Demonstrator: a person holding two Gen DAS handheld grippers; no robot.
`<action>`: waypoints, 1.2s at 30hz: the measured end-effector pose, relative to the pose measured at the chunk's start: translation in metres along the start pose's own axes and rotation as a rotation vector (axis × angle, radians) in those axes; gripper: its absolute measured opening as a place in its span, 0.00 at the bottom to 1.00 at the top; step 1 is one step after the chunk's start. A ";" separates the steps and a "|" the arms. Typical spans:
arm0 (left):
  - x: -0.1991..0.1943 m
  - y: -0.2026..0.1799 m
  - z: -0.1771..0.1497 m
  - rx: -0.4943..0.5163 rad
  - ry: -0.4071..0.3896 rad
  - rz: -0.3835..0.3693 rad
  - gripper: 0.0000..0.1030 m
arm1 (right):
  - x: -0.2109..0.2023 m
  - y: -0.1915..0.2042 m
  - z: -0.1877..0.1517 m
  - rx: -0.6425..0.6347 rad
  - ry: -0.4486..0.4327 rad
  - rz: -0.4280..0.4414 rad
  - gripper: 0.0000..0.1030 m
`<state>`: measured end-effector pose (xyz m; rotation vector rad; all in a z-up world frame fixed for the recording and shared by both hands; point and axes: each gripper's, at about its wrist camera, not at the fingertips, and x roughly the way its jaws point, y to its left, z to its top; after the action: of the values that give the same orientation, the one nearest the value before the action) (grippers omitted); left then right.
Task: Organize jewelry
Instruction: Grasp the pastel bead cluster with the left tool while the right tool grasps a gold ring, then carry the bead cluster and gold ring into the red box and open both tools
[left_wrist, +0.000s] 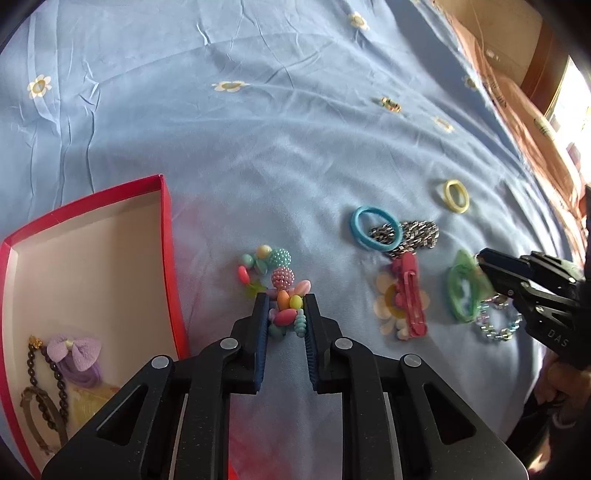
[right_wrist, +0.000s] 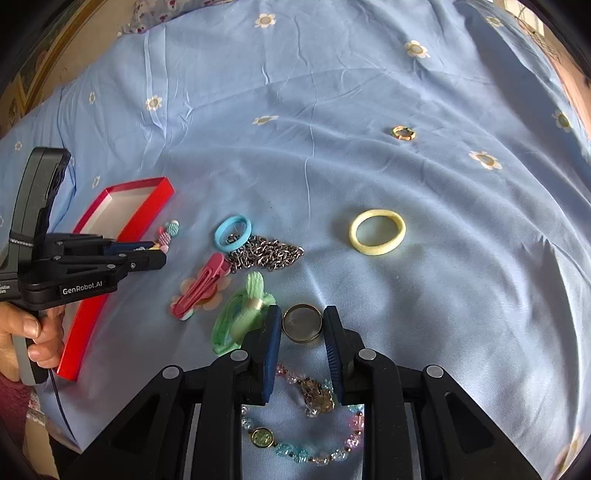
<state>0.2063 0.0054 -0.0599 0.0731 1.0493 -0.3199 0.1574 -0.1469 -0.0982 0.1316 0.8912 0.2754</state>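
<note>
A bracelet of pastel beads (left_wrist: 282, 280) lies on the blue bedsheet (left_wrist: 295, 147), just right of the red box (left_wrist: 162, 221). My left gripper (left_wrist: 286, 306) is shut on its near end, with beads filling the gap between the pads. A hand holds that gripper (right_wrist: 162, 251) at the left of the right wrist view. My right gripper (right_wrist: 302, 325) is shut on a round metal-rimmed piece (right_wrist: 302, 323), pads touching both sides. Beside it lies a green hair tie (right_wrist: 240, 314). In the box are a purple bow tie (left_wrist: 75, 350) and a dark bead string (left_wrist: 55, 373).
Spread over the sheet are a pink clip (right_wrist: 201, 286), a blue hair tie (right_wrist: 232, 230), a metal chain (right_wrist: 266, 253), a yellow hair tie (right_wrist: 376, 232) and a small gold ring (right_wrist: 403, 133). A crystal bead bracelet (right_wrist: 299, 450) lies under the right gripper.
</note>
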 end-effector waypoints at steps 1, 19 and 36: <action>-0.005 0.001 -0.001 -0.009 -0.012 -0.012 0.15 | -0.004 -0.001 0.000 0.006 -0.007 0.005 0.22; -0.097 0.008 -0.046 -0.132 -0.173 -0.093 0.15 | -0.039 0.055 0.008 -0.048 -0.073 0.148 0.22; -0.146 0.054 -0.102 -0.246 -0.229 -0.038 0.15 | -0.031 0.131 0.003 -0.152 -0.041 0.275 0.23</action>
<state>0.0704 0.1113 0.0095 -0.2002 0.8559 -0.2255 0.1170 -0.0307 -0.0434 0.1183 0.8075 0.5936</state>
